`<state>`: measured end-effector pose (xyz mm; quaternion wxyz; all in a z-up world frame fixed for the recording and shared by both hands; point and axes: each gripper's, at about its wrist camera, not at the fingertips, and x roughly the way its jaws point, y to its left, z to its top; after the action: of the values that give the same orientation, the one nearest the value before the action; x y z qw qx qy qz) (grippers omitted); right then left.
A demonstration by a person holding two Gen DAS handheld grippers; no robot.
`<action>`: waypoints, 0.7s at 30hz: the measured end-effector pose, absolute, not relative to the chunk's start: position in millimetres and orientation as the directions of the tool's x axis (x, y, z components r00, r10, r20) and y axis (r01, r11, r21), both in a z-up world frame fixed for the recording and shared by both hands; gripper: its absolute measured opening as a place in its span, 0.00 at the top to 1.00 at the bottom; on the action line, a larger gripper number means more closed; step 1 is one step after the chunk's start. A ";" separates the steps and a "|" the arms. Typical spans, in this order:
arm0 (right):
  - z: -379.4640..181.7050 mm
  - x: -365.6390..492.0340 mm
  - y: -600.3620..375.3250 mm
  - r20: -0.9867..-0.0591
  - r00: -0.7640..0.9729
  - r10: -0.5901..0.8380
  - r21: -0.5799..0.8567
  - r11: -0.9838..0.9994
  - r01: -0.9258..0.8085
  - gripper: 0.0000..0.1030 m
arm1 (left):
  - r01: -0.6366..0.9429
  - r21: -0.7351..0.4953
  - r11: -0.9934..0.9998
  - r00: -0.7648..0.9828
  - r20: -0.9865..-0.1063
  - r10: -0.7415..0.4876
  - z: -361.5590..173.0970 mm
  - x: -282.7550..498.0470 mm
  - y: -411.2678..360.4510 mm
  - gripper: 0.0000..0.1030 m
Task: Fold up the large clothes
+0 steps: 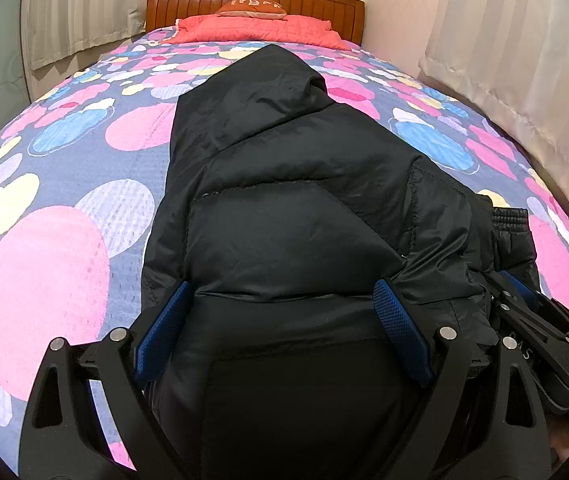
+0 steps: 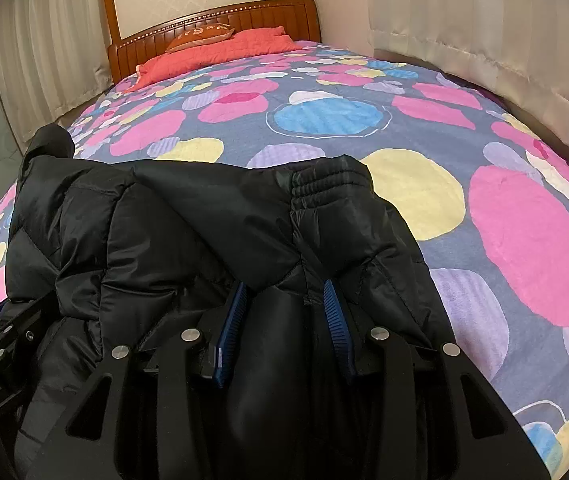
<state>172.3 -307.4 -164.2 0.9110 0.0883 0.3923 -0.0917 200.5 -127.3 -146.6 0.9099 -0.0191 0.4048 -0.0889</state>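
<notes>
A black puffer jacket (image 1: 284, 184) lies lengthwise on the bed, hood toward the headboard. My left gripper (image 1: 284, 296) has its blue fingers (image 1: 398, 320) spread wide around the jacket's near hem, with fabric bulging between them. My right gripper (image 2: 284, 300) sits on the jacket's (image 2: 164, 232) right side, its blue fingers (image 2: 334, 312) closed in on a thick fold below the ribbed cuff (image 2: 324, 184). The right gripper also shows at the right edge of the left wrist view (image 1: 532, 320).
The bed has a spread (image 2: 404, 128) with pink, blue and yellow blobs. A red pillow (image 1: 256, 28) and an orange cushion (image 1: 252, 8) lie by the wooden headboard (image 1: 324, 4). Curtains (image 1: 524, 60) hang along both sides of the bed.
</notes>
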 end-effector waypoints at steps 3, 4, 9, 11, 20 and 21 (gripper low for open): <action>-161.2 173.7 -306.3 -0.738 0.667 -0.104 0.077 0.969 0.237 0.61 | 0.146 -0.106 0.984 0.649 -0.740 -0.176 -145.8 201.8 -127.3 0.12; -160.3 173.7 -306.1 -0.739 0.665 -0.105 0.074 0.969 0.236 0.61 | 0.147 -0.106 0.983 0.646 -0.742 -0.177 -145.3 202.3 -127.1 0.12; -157.3 174.5 -304.6 -0.745 0.657 -0.118 0.055 0.970 0.237 0.60 | 0.146 -0.104 0.984 0.638 -0.750 -0.174 -142.8 204.1 -127.6 0.12; -156.6 174.8 -303.6 -0.746 0.655 -0.119 0.054 0.970 0.238 0.60 | 0.144 -0.097 0.985 0.634 -0.755 -0.167 -141.1 204.7 -129.0 0.12; -141.3 170.1 -305.1 -0.759 0.643 -0.103 0.066 0.970 0.233 0.52 | 0.135 -0.116 0.984 0.612 -0.771 -0.175 -127.6 202.6 -124.7 0.12; -137.9 167.3 -305.7 -0.755 0.648 -0.101 0.071 0.970 0.234 0.50 | 0.134 -0.126 0.983 0.608 -0.773 -0.182 -126.6 201.9 -122.5 0.12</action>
<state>167.3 -305.7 -137.9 0.9040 0.0811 0.4094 -0.0924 201.9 -122.5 -126.6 0.8963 -0.0276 0.4337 -0.0883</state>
